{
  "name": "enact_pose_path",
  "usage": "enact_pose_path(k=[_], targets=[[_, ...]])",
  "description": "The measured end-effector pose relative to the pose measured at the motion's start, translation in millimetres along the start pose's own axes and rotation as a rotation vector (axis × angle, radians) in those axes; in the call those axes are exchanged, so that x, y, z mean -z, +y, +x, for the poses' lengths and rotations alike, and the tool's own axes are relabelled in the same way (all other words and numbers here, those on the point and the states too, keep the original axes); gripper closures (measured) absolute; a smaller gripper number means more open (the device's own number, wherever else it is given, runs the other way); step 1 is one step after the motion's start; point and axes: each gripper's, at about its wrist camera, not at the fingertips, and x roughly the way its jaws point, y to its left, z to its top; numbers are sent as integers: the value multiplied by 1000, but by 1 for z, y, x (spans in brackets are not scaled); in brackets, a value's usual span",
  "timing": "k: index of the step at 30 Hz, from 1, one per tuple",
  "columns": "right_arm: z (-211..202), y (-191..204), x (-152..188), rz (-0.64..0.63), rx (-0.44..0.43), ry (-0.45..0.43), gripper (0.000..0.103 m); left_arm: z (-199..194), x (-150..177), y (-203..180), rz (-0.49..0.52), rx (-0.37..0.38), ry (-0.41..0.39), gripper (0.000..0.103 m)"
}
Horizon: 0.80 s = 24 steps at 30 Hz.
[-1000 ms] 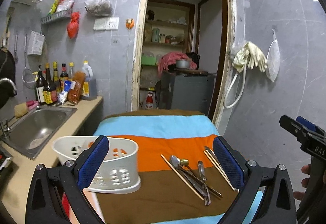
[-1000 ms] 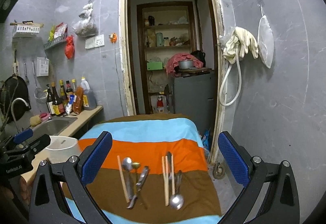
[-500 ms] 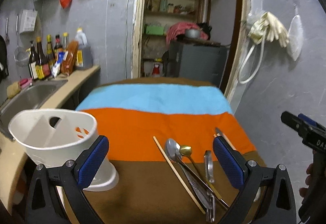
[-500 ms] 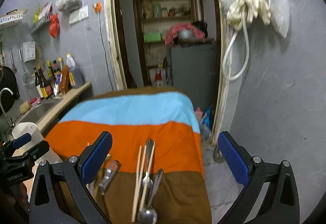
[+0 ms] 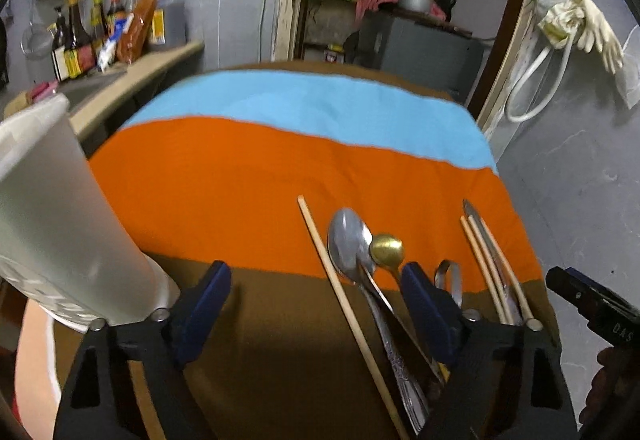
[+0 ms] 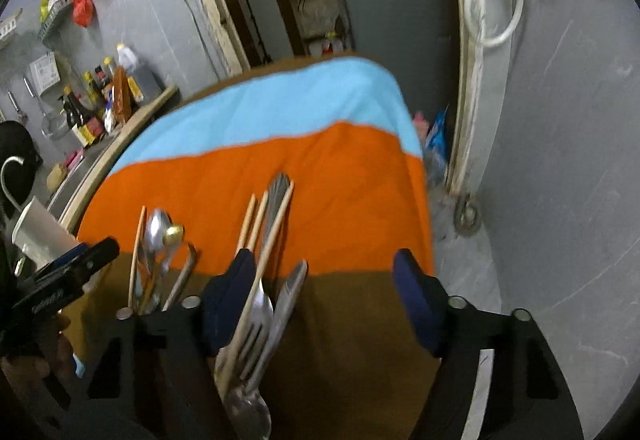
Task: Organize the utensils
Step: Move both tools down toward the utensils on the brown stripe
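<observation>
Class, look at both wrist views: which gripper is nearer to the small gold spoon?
Left. The gold spoon lies just ahead of the left gripper, its handle running between the jaws. The right gripper is over the fork, off to the right.

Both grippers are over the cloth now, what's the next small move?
Probably ease the right gripper down onto the fork pile between its pads. Both grippers' jaws have just been closing, nothing gripped, and the white caddy waits by the left gripper.

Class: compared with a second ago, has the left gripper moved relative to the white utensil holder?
Yes. The left gripper has come down and forward past the white utensil holder, jaws just closing on nothing.
</observation>
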Motion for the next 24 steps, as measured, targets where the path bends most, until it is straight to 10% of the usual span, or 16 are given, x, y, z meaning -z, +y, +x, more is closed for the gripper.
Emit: enact_pose_path(k=[15, 24], targets=[[23, 3, 23, 1, -132, 104, 76, 17, 5, 8, -64, 76, 120, 70], [22, 2, 24, -16, -108, 151, 84, 25, 2, 3, -33, 73, 154, 71]])
